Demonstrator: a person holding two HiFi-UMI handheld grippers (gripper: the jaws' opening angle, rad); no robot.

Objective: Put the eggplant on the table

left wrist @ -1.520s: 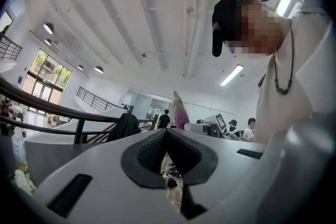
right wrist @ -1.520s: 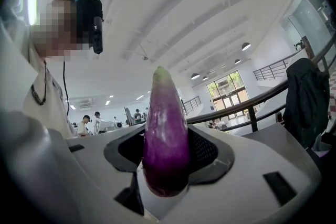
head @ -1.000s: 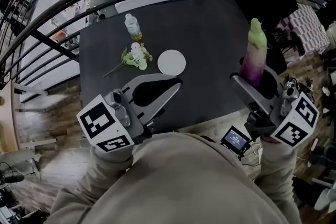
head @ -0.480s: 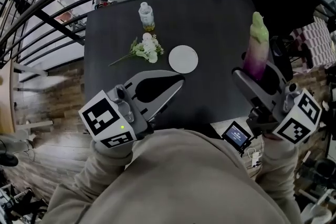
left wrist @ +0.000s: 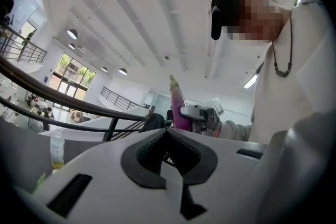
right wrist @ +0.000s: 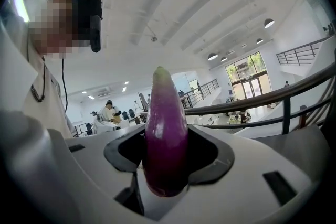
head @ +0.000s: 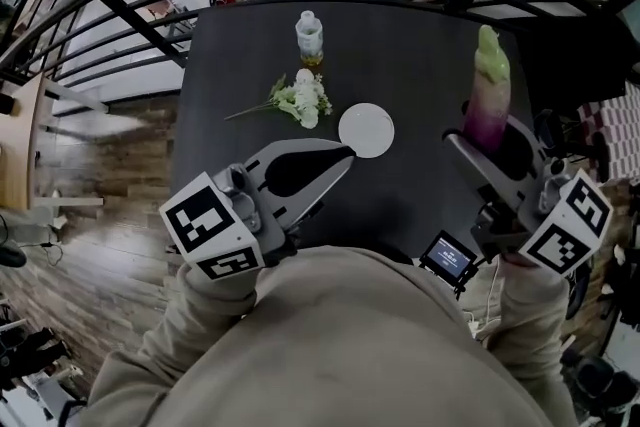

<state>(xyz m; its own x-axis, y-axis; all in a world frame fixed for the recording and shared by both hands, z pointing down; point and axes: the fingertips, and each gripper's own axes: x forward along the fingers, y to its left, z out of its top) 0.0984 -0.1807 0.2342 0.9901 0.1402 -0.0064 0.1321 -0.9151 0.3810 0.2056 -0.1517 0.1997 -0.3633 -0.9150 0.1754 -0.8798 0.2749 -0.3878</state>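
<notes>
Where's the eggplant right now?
At the head view's right, the eggplant stands upright, clamped in the right gripper over the dark table's right part, right of the white plate.

small screen (head: 447,260) text too blurred, seemingly nothing else legible

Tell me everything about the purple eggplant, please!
The eggplant is smooth and shiny, deep purple low down, fading paler toward its green top. It stands upright, green end up. The right gripper clamps its purple bottom end between both jaws. It is held over the right side of the dark table, and nothing else touches it.
</notes>
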